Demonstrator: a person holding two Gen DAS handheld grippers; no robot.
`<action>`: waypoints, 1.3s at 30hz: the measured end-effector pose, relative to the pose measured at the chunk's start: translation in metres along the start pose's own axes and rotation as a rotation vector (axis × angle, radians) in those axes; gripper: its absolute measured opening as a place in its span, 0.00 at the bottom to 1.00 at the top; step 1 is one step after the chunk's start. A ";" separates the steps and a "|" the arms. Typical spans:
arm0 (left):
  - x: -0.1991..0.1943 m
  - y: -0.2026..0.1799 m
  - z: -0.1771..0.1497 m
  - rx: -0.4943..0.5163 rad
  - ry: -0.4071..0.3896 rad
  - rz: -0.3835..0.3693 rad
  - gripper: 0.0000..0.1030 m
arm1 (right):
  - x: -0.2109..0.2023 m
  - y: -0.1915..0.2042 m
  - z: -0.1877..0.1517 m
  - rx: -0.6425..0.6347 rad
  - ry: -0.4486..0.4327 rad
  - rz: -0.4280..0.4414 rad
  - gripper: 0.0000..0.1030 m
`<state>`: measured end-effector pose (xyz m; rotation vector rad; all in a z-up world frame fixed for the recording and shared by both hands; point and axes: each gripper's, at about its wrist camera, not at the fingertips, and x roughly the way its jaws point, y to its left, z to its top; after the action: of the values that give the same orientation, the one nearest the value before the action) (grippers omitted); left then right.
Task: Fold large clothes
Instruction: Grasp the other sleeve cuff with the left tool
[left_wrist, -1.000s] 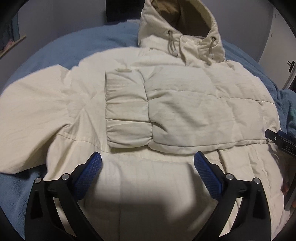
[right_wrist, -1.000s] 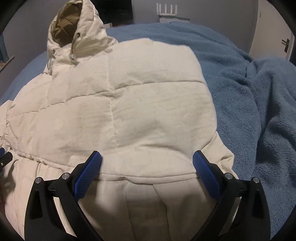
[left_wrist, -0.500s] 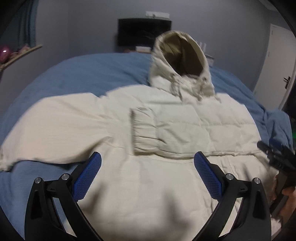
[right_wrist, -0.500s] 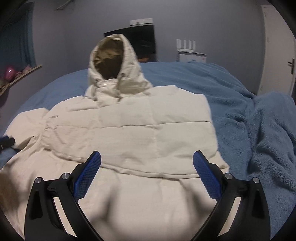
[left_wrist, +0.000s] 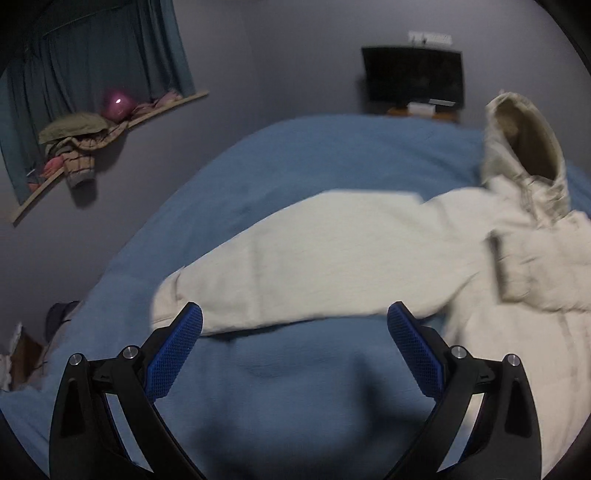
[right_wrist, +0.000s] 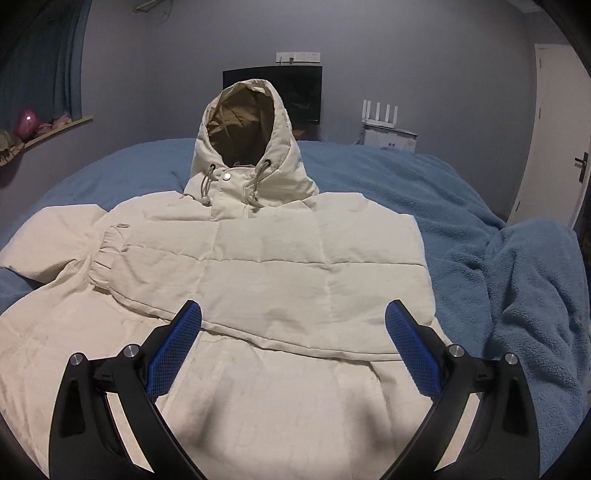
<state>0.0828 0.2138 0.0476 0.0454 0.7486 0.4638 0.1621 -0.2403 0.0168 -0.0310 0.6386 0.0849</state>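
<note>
So the cream puffer jacket (right_wrist: 266, 266) is lying front-up on the blue blanket (right_wrist: 517, 280) covering the bed, hood (right_wrist: 247, 147) propped up at 12 o'clock in the right wrist view. One sleeve (right_wrist: 236, 273) is already folded across the chest, cuff ending around 9 o'clock. The other sleeve (left_wrist: 317, 258) is spread out flat on the blanket.

Big change from half a second ago: the left gripper (left_wrist: 295, 343) has swung off the jacket body and now looks at that outstretched sleeve, which runs from 9 to 3 o'clock just past its fingertips, blurry. The hood has slid over to 2 o'clock in that view. Its tongs are spread wide, nothing between them, bare blanket below.

The right gripper (right_wrist: 293, 341) has pulled back a little more, so the whole jacket fits in frame now. Its tongs are spread wide too, hovering over the lower front, holding nothing.
</note>
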 end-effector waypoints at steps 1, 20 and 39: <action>0.008 0.011 -0.003 -0.021 0.031 -0.029 0.94 | 0.001 0.000 0.000 0.001 0.005 0.002 0.93; 0.078 0.107 -0.049 -0.383 0.195 -0.246 0.94 | 0.004 0.018 -0.001 -0.052 0.029 0.048 0.93; 0.145 0.135 -0.037 -0.727 0.152 -0.353 0.33 | 0.026 0.013 -0.004 -0.014 0.087 0.045 0.93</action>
<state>0.0976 0.3921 -0.0464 -0.7971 0.6817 0.3801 0.1789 -0.2257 -0.0018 -0.0338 0.7256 0.1325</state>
